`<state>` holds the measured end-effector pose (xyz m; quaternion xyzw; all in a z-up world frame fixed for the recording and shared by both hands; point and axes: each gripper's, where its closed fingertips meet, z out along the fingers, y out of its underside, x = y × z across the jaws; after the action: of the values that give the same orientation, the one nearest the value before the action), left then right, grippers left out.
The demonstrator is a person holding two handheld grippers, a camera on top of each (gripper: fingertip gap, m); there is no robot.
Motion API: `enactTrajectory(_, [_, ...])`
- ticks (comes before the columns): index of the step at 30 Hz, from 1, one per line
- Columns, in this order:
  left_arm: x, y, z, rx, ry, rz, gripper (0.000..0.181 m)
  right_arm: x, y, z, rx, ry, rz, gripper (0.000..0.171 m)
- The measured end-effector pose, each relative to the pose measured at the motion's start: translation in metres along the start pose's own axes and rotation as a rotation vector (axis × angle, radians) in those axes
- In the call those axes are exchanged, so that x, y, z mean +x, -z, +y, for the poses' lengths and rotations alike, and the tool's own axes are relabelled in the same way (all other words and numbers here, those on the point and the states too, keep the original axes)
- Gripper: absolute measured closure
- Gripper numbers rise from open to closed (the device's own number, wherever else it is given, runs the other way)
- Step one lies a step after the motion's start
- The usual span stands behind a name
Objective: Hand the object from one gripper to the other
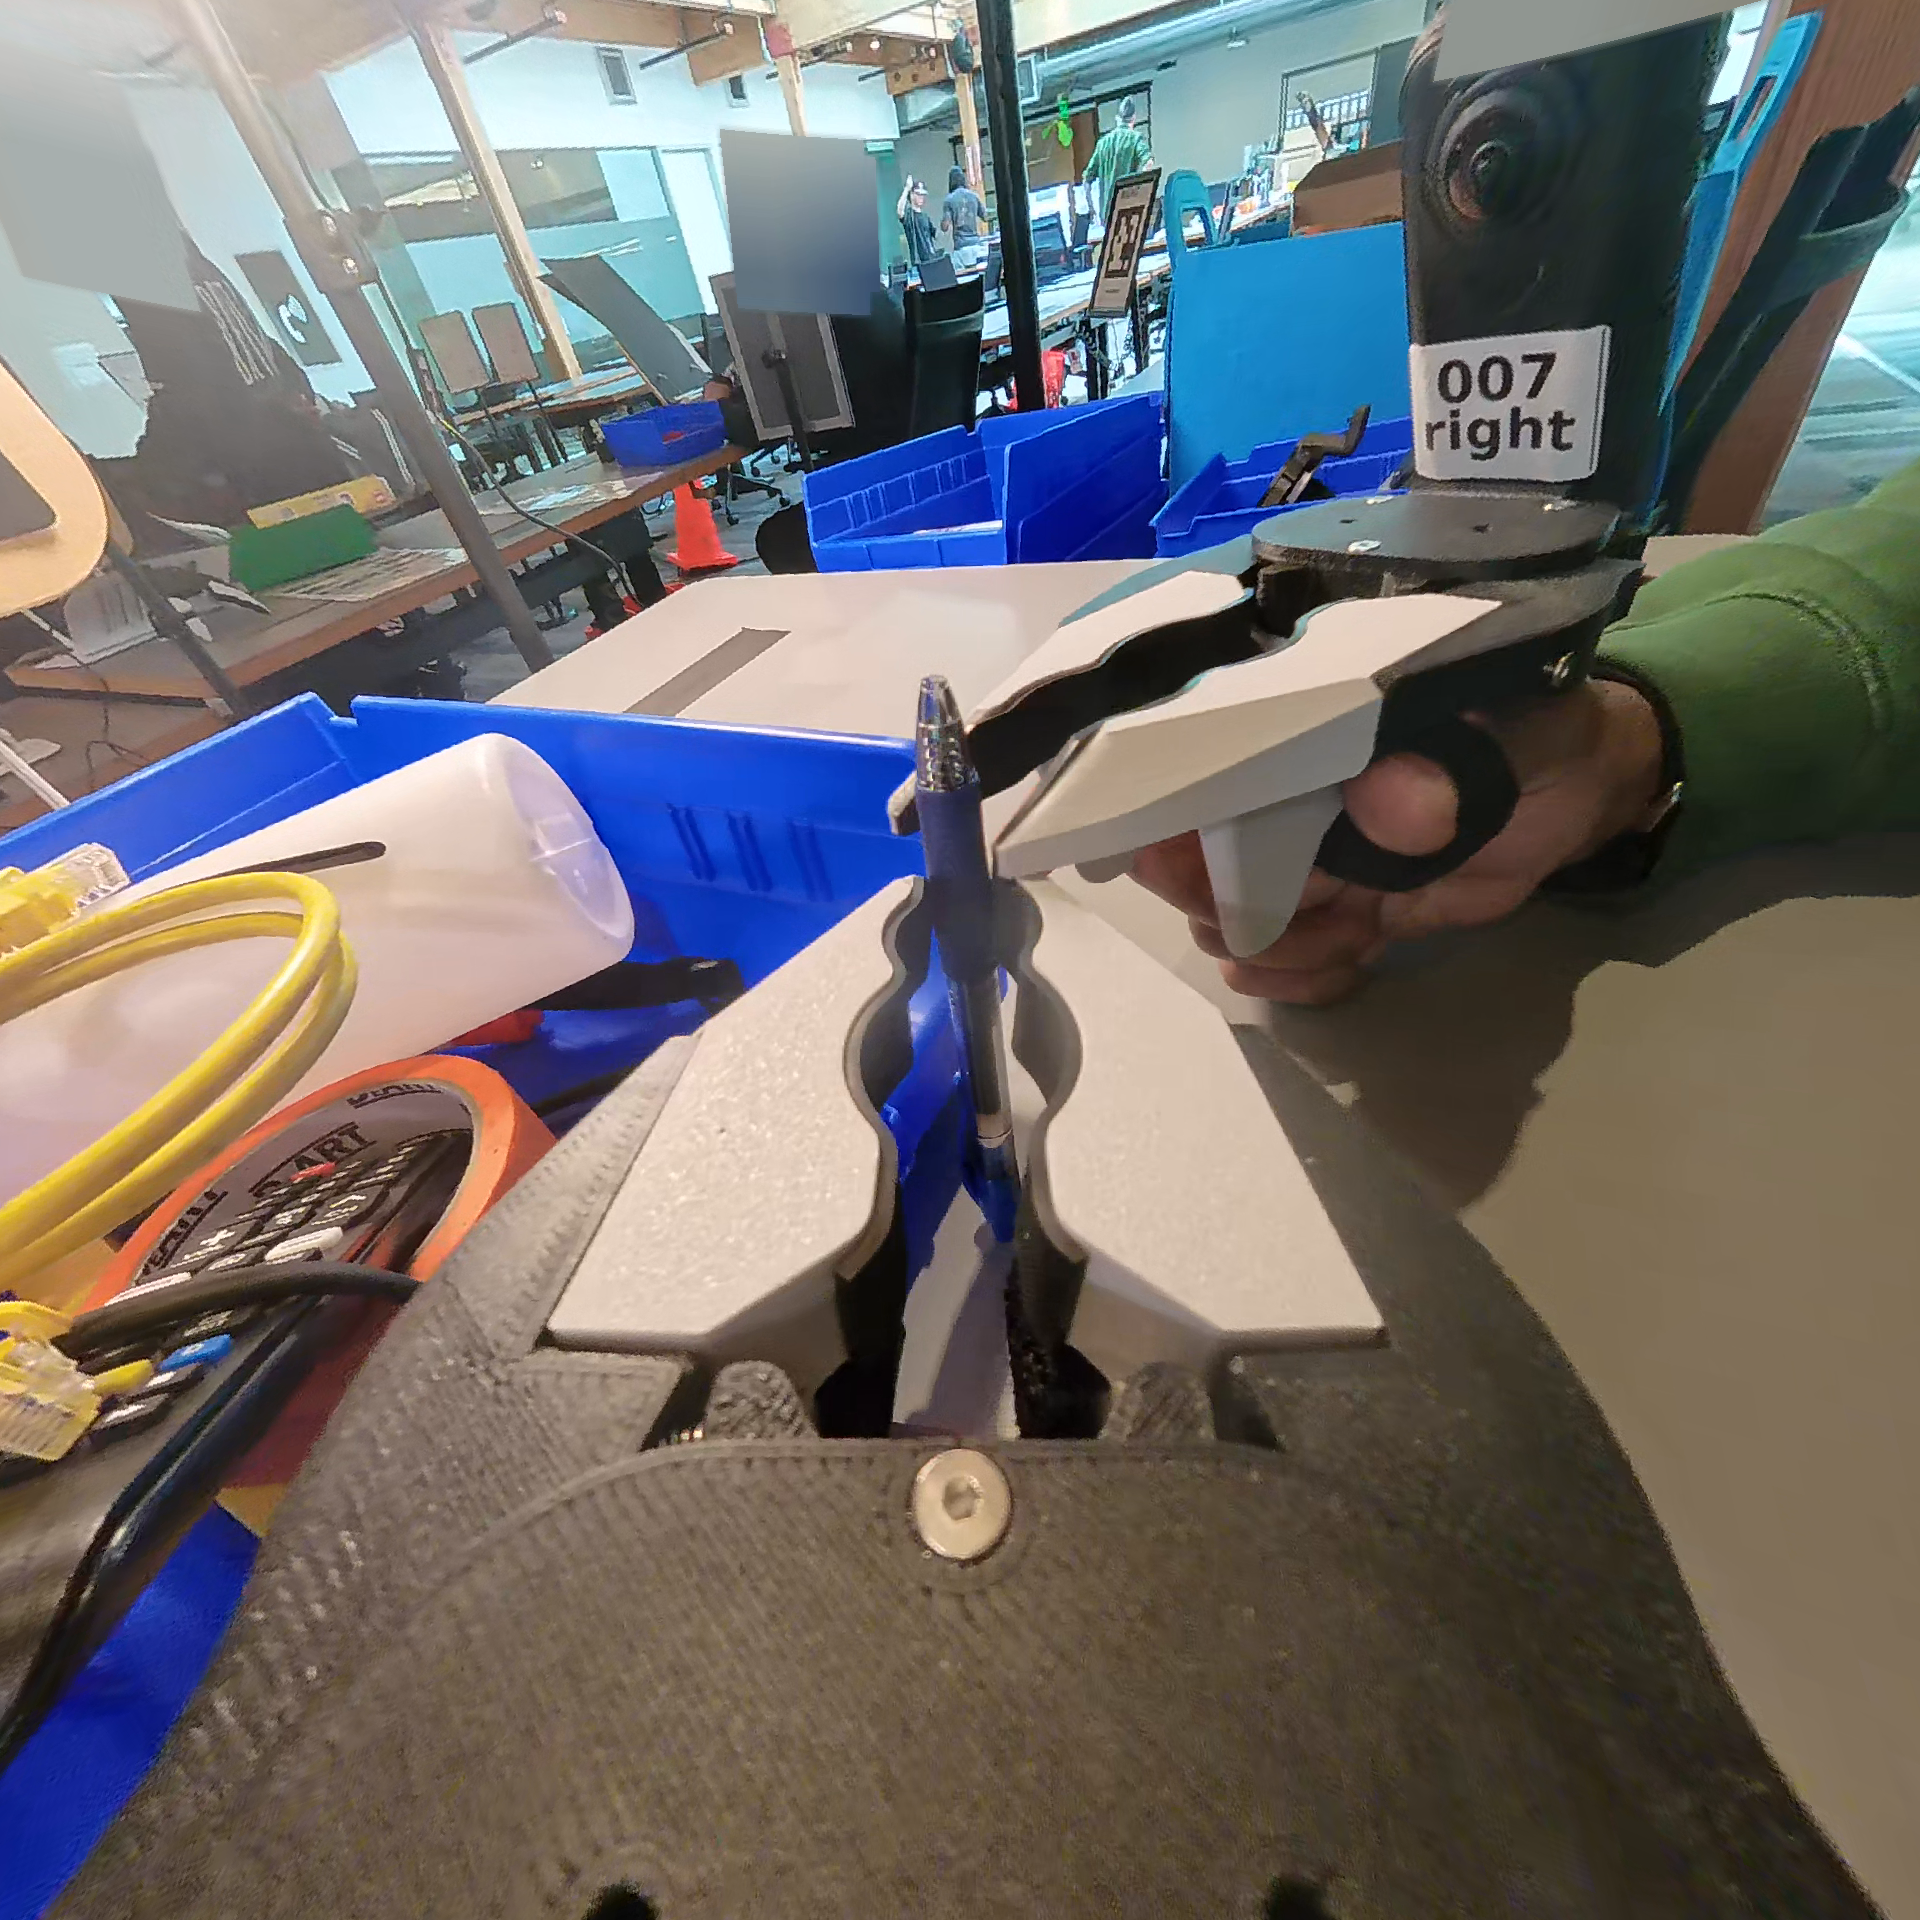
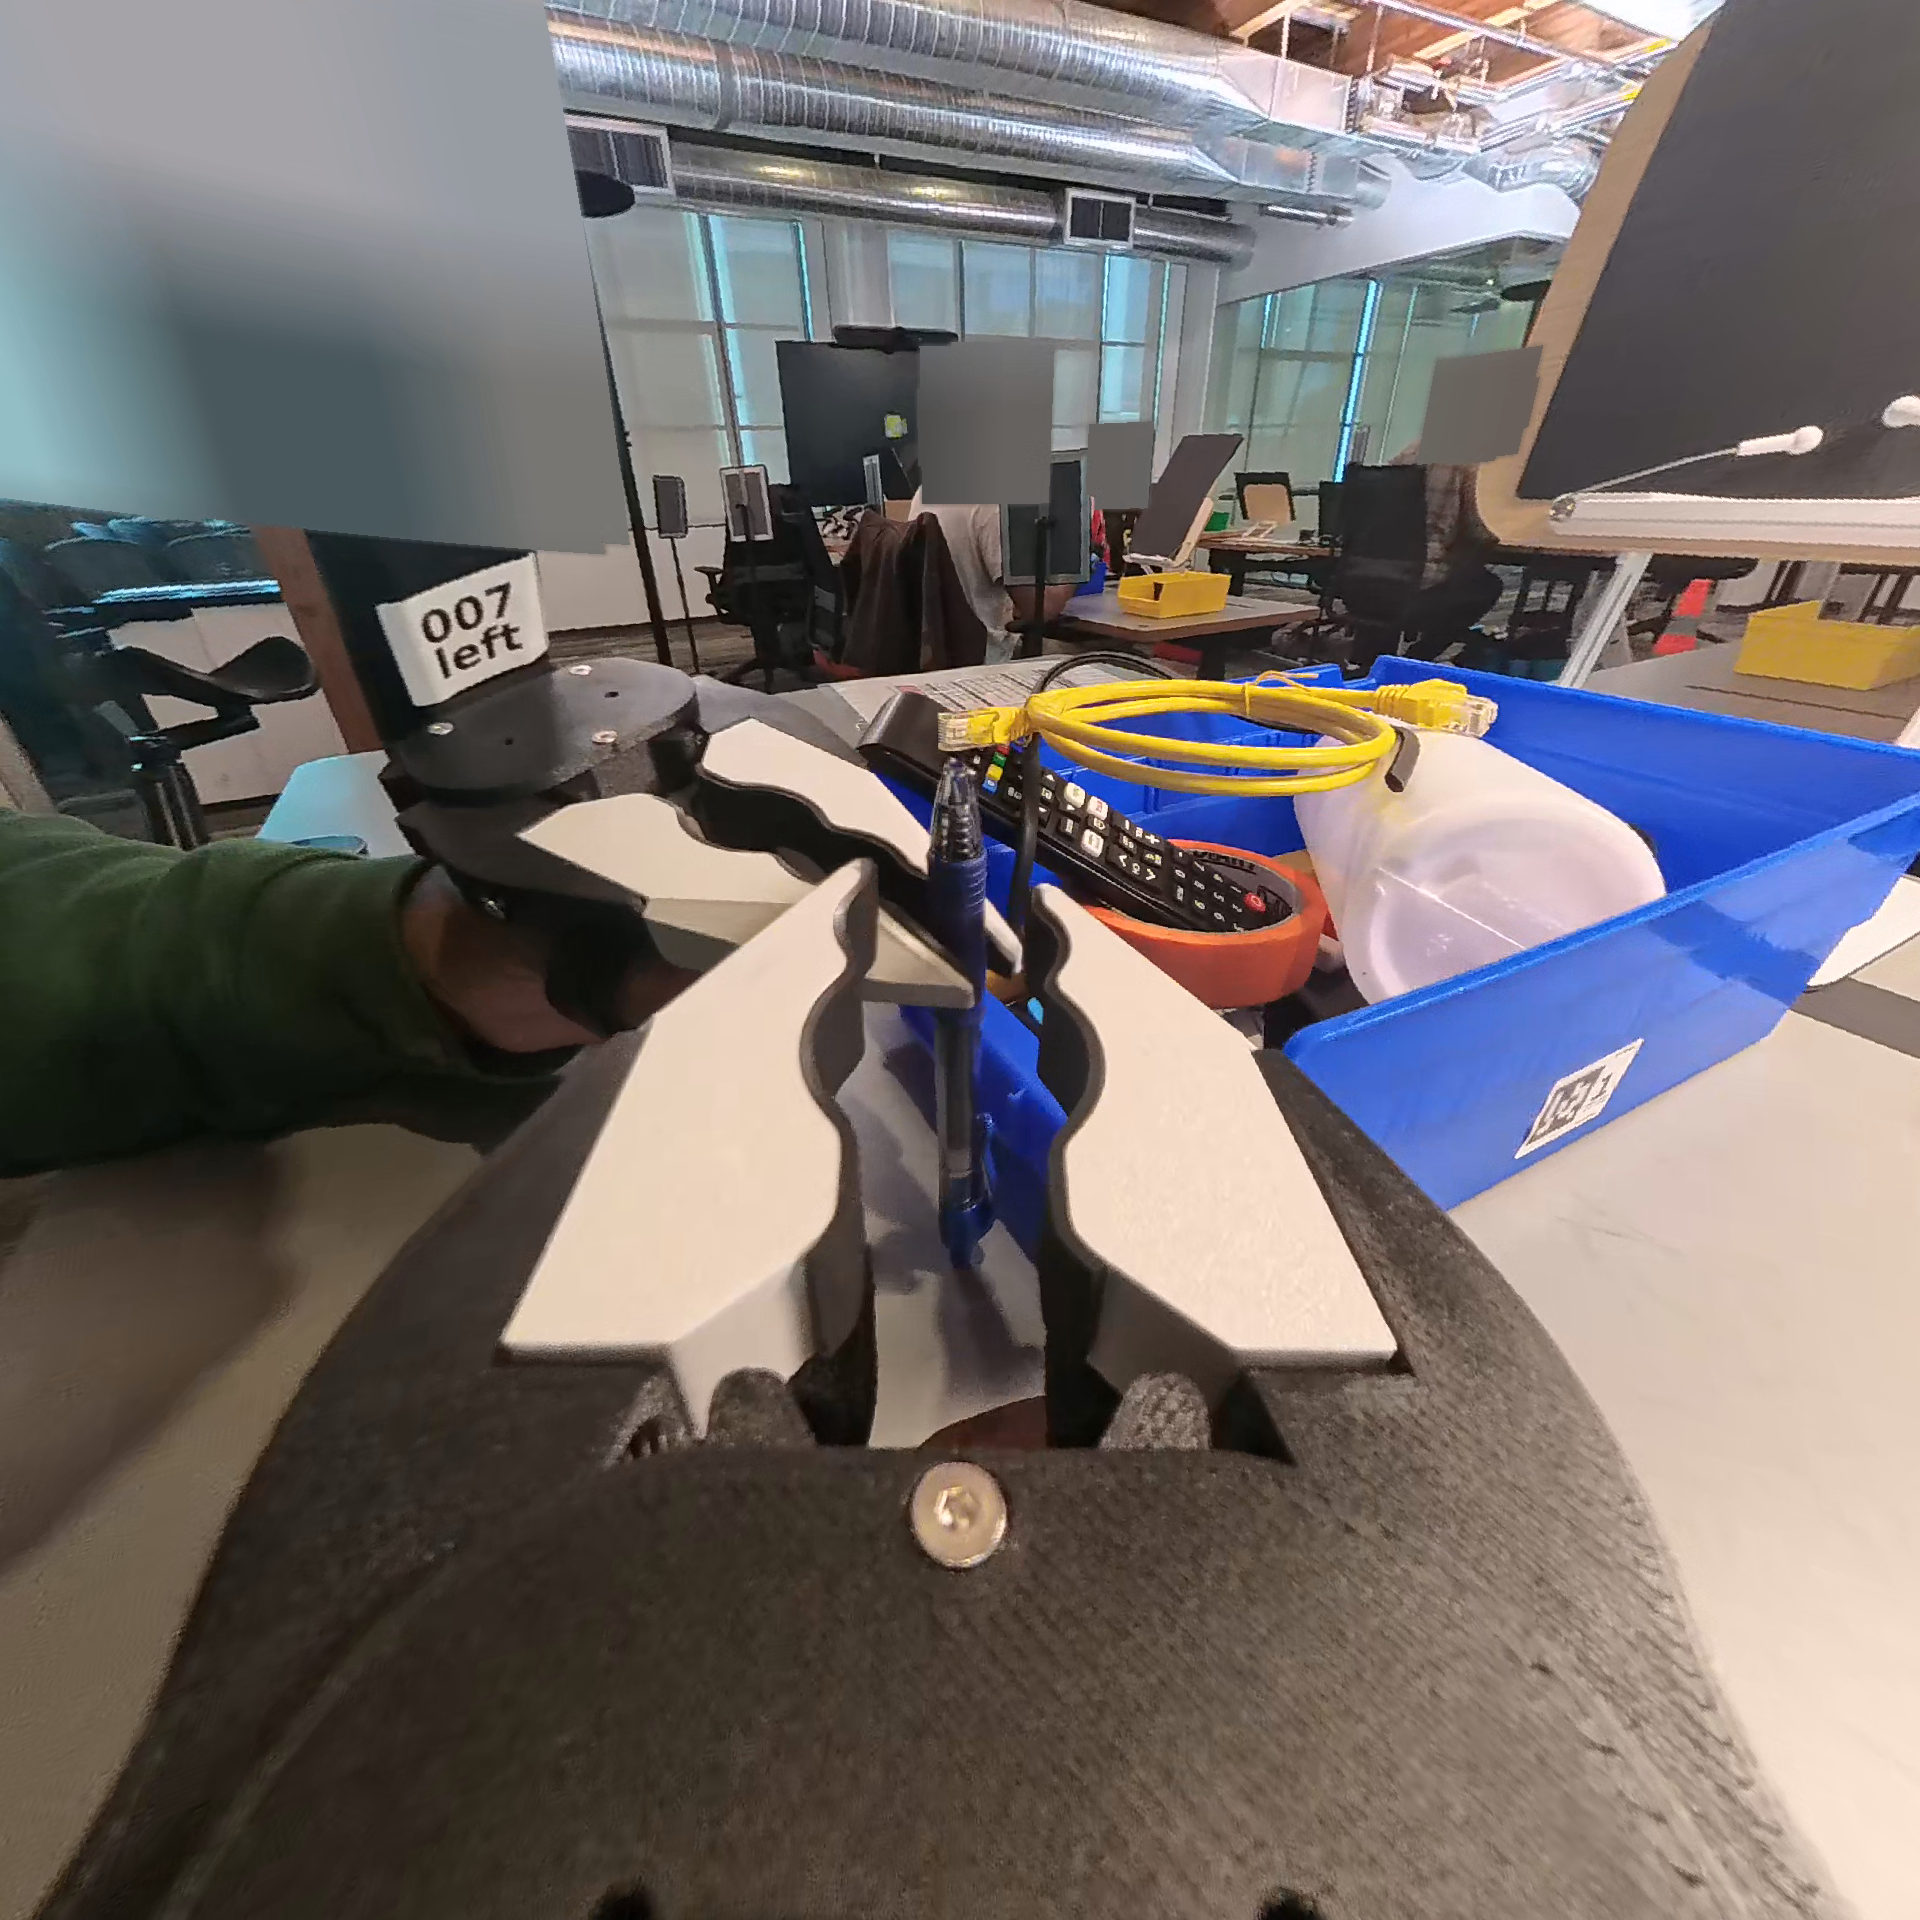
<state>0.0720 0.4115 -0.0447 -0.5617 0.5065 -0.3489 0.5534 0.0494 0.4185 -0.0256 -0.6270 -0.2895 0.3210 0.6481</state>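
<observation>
The pen [image 1: 961, 935] stands nearly upright, tip at twelve o'clock, pinched at its blue grip between the fingers of the left tool [image 1: 961, 914]. The right tool [image 1: 951, 805] comes in from three o'clock; its jaws are spread around the pen just above the left tool's hold, not yet pressed on it. At nine o'clock the blue bin [image 1: 623, 758] holds a yellow cable [image 1: 260, 997], bottle [image 1: 416, 883] and tape roll [image 1: 488, 1122], clear of the exchange.

The blue pen [image 1: 961, 904] stands nearly upright, silver tip up, its dark clear barrel below the blue grip, beside the blue bin [image 1: 644, 769].
</observation>
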Motion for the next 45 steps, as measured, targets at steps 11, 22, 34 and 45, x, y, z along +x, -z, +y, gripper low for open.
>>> enactTrajectory(11, [0.007, -0.006, 0.018, -0.089, 0.081, 0.071, 0.157, 0.006, 0.001, -0.001, 0.012, -0.076, 0.008, 0.161])
enactTrajectory(22, [0.015, -0.009, 0.025, -0.128, 0.166, 0.107, 0.171, 0.011, 0.01, -0.005, 0.048, -0.188, -0.023, 0.15])
enactTrajectory(34, [-0.018, 0.003, 0.0, 0.055, 0.406, 0.016, 0.171, 0.002, 0.001, 0.026, -0.181, -0.215, -0.031, 0.14])
enactTrajectory(45, [-0.009, 0.0, -0.001, 0.047, 0.371, 0.011, 0.171, -0.015, -0.006, 0.045, -0.315, -0.191, -0.081, 0.133])
